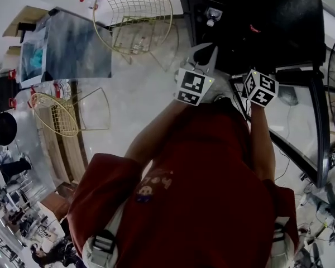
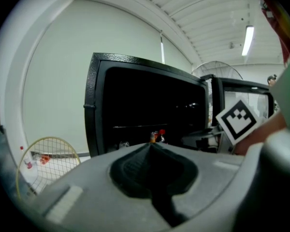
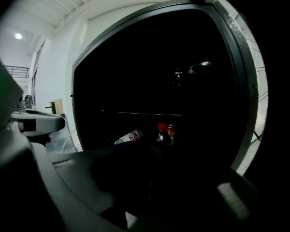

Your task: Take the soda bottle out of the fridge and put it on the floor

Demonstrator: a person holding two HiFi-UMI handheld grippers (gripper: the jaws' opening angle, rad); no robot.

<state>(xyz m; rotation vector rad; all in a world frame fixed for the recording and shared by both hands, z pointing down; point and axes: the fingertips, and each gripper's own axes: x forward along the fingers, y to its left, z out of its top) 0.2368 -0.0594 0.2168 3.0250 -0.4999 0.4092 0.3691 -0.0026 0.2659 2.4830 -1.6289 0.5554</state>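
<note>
Nothing is done yet: the soda bottle [image 3: 162,133] stands untouched on a shelf deep inside the fridge [image 3: 242,86]. The left tool [image 2: 152,148] is closed and empty outside the fridge's open front. The right tool [image 3: 150,147] points in at the bottle, jaws seemingly barely parted and empty. Grasping, lifting out and setting it down all remain. The fridge interior is very dark, and the drinks beside the bottle are indistinct.

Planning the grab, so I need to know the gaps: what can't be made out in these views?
Right gripper: right gripper view too dark to tell jaws open or shut.
Bottle: lower body hidden behind those jaws; label too small.
Fridge interior: mostly black in all views; upper shelf contents unreadable.
</note>
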